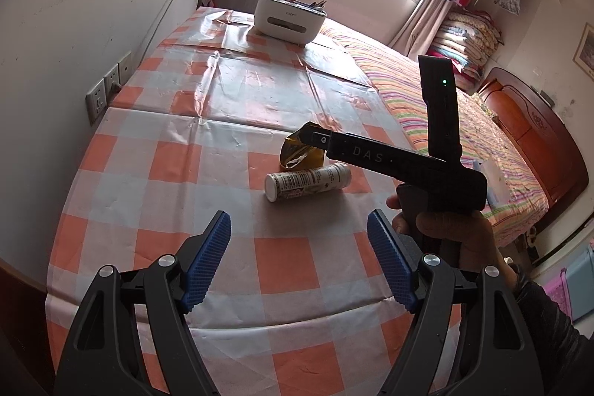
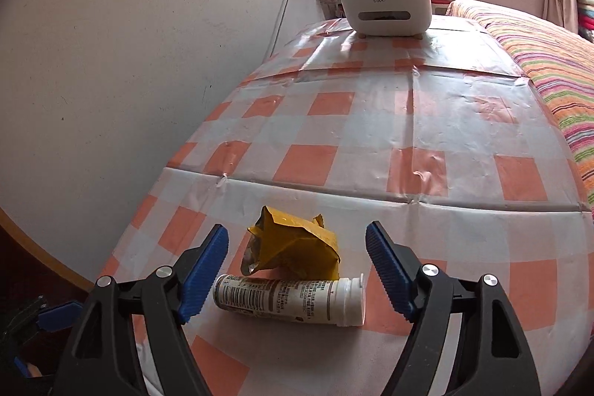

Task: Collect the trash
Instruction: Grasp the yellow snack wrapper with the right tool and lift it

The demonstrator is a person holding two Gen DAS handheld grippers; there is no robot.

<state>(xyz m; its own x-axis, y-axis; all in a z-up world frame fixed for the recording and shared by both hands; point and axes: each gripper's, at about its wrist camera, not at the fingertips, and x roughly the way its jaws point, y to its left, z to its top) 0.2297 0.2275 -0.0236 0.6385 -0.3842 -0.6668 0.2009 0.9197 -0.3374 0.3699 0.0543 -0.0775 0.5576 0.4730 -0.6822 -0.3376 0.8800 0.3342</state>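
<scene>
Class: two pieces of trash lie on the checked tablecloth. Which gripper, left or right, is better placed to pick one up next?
Right. The right gripper is open with the white labelled plastic bottle lying between its fingers; the left gripper is open, farther back.

"DAS" stands on the right gripper [image 1: 315, 140] (bottle [image 2: 289, 299] print unreadable).
</scene>
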